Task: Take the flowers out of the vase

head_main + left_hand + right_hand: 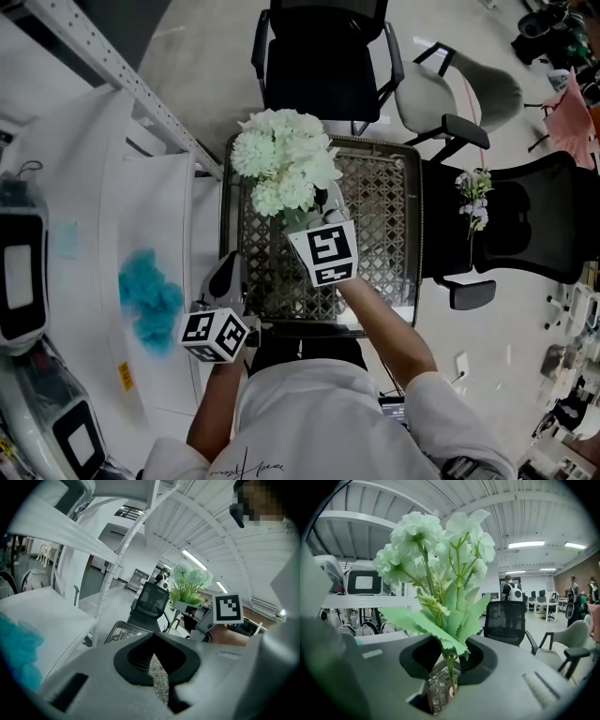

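Observation:
A bunch of pale green-white flowers (281,159) hangs above a metal mesh basket (380,211), gripped low on its stems. My right gripper (317,214) is shut on those stems; in the right gripper view the thin stem (451,670) is pinched between the jaws, with serrated leaves (440,625) fanning above. From the left gripper view the flowers (190,581) and the right gripper (199,616) show ahead. My left gripper (228,274) sits at the basket's near left corner, jaw tips together with nothing in them (152,654). No vase shows in any view.
A blue flower bunch (150,302) lies on the white table (94,187) at the left. A small flower sprig (473,199) rests on a black chair (525,225) to the right. Another black chair (323,56) stands beyond the basket. A white shelf post (119,564) rises at the left.

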`<state>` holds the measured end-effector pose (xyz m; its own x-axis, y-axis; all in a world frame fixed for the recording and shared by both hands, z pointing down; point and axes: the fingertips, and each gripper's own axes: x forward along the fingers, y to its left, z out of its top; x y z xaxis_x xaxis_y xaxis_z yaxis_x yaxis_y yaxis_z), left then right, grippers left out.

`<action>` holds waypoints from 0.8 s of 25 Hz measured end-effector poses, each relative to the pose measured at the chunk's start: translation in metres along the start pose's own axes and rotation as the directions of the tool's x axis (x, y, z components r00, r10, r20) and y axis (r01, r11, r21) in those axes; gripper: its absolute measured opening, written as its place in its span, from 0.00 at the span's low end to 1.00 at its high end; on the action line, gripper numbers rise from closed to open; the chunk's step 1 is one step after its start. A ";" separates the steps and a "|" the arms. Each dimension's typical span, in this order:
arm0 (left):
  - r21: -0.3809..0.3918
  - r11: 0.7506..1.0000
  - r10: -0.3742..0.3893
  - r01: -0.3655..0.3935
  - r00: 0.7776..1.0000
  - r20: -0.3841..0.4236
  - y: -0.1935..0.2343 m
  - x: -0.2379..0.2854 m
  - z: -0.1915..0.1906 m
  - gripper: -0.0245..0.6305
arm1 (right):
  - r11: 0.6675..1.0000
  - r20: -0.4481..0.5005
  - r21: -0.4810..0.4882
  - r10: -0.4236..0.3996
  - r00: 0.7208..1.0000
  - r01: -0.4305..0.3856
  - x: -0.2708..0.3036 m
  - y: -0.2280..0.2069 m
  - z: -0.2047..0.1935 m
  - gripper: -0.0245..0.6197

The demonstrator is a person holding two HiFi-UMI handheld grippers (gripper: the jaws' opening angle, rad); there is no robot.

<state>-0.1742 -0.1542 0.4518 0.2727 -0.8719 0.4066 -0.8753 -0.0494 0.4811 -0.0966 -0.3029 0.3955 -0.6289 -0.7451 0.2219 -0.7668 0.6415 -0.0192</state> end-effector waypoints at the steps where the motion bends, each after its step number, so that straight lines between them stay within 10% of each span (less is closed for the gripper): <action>1: 0.000 1.000 -0.003 0.003 1.000 0.002 -0.003 -0.003 0.000 0.04 | 1.000 -0.001 0.000 -0.002 1.000 0.002 -0.004 0.001 0.002 0.18; 20: 0.064 0.995 -0.088 0.082 0.992 0.093 -0.046 -0.043 0.029 0.04 | 1.000 -0.010 0.021 -0.016 1.000 0.016 -0.072 0.028 0.015 0.18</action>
<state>-0.1575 -0.1285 0.3894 0.3102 -0.9056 0.2893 -0.8736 -0.1515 0.4624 -0.0746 -0.2336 0.3645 -0.6152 -0.7535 0.2319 -0.7795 0.6253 -0.0363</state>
